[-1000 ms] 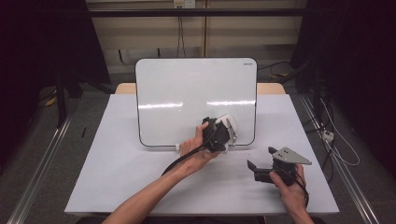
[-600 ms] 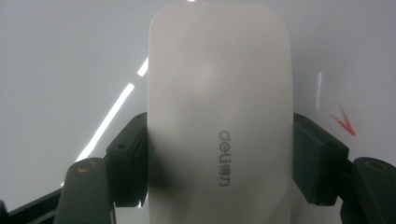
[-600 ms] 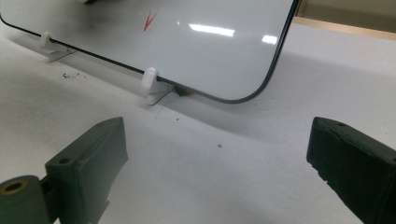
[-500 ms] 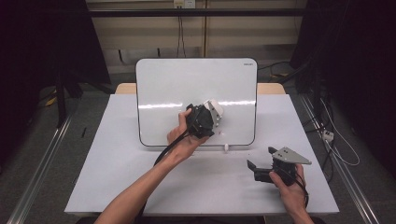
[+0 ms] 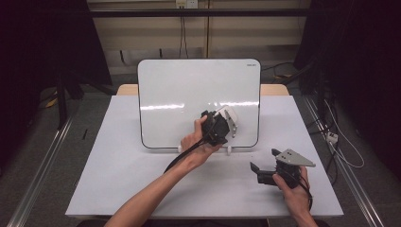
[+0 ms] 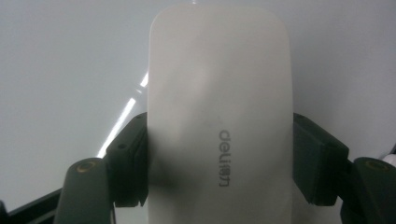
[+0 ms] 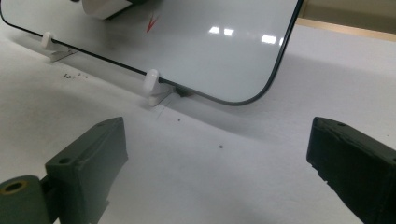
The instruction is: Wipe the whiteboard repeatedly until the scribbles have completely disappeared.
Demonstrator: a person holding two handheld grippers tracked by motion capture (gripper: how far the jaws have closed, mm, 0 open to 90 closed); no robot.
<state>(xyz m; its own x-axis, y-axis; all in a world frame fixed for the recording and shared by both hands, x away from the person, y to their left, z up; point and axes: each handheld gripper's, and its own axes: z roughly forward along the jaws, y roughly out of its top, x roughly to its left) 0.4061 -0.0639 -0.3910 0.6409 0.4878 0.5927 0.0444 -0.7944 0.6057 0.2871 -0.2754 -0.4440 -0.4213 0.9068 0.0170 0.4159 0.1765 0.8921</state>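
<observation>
Left tool (image 5: 230,124) clenched on white eraser (image 6: 219,116), long axis along jaws, flat against whiteboard (image 5: 189,90); red mark (image 7: 152,23) beside eraser. Right tool (image 7: 219,177) released, resting on surface (image 5: 118,179).

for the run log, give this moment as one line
left gripper: shut on eraser | eraser: against whiteboard | right gripper: jaws open, nothing between

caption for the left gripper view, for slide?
Left gripper clamps a white oblong plastic eraser against the glossy white whiteboard.
</observation>
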